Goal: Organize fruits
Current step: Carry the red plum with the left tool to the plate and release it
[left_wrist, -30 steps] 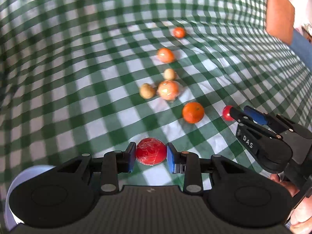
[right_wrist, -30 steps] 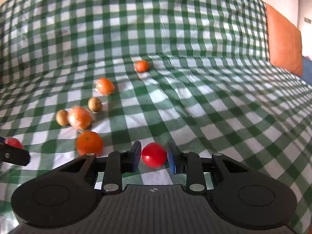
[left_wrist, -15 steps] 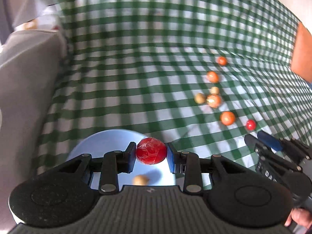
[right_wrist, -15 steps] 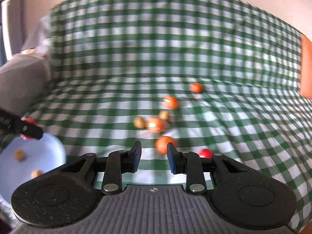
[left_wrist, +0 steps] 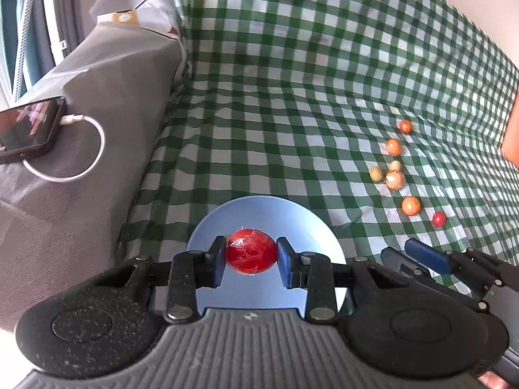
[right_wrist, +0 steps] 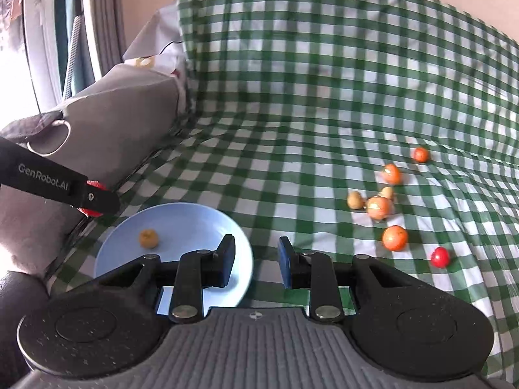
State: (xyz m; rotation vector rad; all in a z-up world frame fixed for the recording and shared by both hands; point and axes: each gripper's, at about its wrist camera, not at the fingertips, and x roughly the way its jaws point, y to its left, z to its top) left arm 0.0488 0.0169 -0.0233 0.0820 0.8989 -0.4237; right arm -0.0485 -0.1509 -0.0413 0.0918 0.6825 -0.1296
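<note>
My left gripper (left_wrist: 250, 256) is shut on a red wrapped fruit (left_wrist: 250, 256) and holds it above a light blue plate (left_wrist: 259, 210). In the right wrist view the plate (right_wrist: 194, 220) holds one small yellow fruit (right_wrist: 148, 238), and the left gripper shows at the left edge with the red fruit (right_wrist: 94, 185) partly hidden. My right gripper (right_wrist: 253, 257) is open and empty over the plate's right rim; it also shows in the left wrist view (left_wrist: 425, 256). Several orange fruits (right_wrist: 394, 237), brown fruits (right_wrist: 355, 200) and a small red fruit (right_wrist: 440, 257) lie on the checked cloth to the right.
A green and white checked cloth (right_wrist: 292, 113) covers the seat and backrest. A grey armrest (left_wrist: 81, 113) at the left carries a phone (left_wrist: 30, 129) with a white cable. An orange cushion (left_wrist: 512, 136) is at the far right edge.
My left gripper has carried the red wrapped fruit left, from the fruit cluster to above the blue plate. My right gripper let go of the small red fruit and moved left, empty.
</note>
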